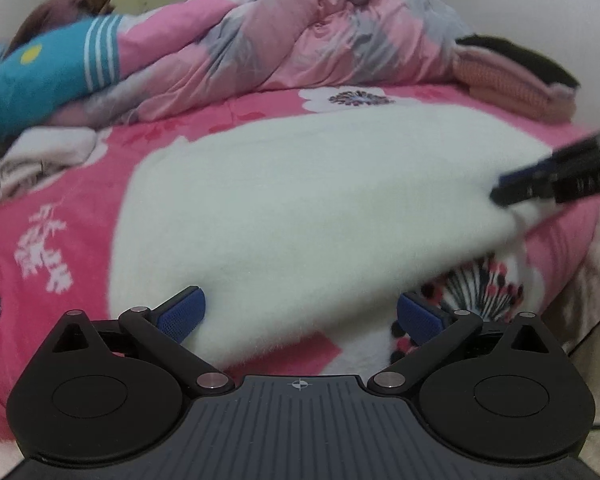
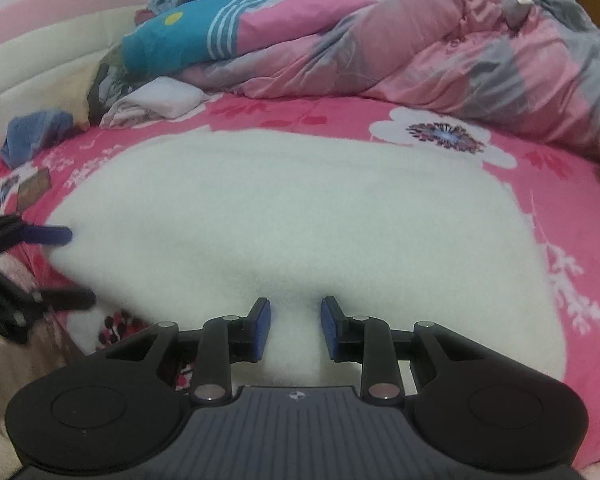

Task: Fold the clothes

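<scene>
A white fluffy garment [image 1: 300, 208] lies spread flat on the pink flowered bedsheet [image 1: 60, 208]. My left gripper [image 1: 300, 316] stands wide open over the garment's near edge, and its blue pads [image 1: 182, 314] do not touch the fabric. In the right wrist view the left gripper [image 2: 68, 266] shows at the garment's [image 2: 300, 216] left edge, open. My right gripper [image 2: 295, 328] has a raised ridge of white fabric filling the narrow gap between its pads [image 2: 262, 330]. The left wrist view shows the right gripper [image 1: 512, 192], blurred, at the garment's right edge, with a fabric corner drooping below it.
A crumpled pink-and-grey duvet [image 1: 320, 40] and a blue striped pillow [image 1: 48, 76] fill the far side. Folded peach clothes [image 1: 512, 84] sit far right, a beige heap [image 1: 40, 160] at left, a blue cloth [image 2: 36, 128] by the white headboard [image 2: 40, 72]. A person [image 1: 76, 0] sits beyond the bed.
</scene>
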A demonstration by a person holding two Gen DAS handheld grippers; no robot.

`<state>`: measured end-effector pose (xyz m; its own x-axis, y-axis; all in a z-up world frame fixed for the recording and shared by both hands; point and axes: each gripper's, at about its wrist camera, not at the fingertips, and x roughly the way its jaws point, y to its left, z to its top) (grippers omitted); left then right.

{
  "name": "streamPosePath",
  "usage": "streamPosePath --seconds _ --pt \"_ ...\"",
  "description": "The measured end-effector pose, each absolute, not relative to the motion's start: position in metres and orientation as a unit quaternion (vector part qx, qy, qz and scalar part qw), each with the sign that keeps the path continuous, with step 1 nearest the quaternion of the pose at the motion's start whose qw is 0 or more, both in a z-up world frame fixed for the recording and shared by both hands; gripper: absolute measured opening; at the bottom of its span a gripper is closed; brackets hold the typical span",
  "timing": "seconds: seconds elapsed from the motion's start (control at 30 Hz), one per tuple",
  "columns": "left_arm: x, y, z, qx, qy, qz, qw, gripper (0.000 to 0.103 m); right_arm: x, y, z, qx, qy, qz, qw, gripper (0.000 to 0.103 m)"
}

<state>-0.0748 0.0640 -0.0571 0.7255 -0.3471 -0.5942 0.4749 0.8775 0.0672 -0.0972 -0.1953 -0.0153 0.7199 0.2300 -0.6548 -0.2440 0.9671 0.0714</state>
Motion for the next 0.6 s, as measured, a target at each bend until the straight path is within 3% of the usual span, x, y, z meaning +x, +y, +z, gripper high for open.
streamPosePath --seconds 0.3,0.6 --pt "-0.069 0.081 -0.030 0.066 0.268 -0.225 0.935 0.103 -0.095 -0.198 0.009 0.001 0.319 0.110 0.942 0.030" --pt "-0.042 0.066 -0.026 0.068 0.246 -0.186 0.949 0.103 -0.088 -0.192 -0.012 -0.045 0.309 0.072 0.947 0.036"
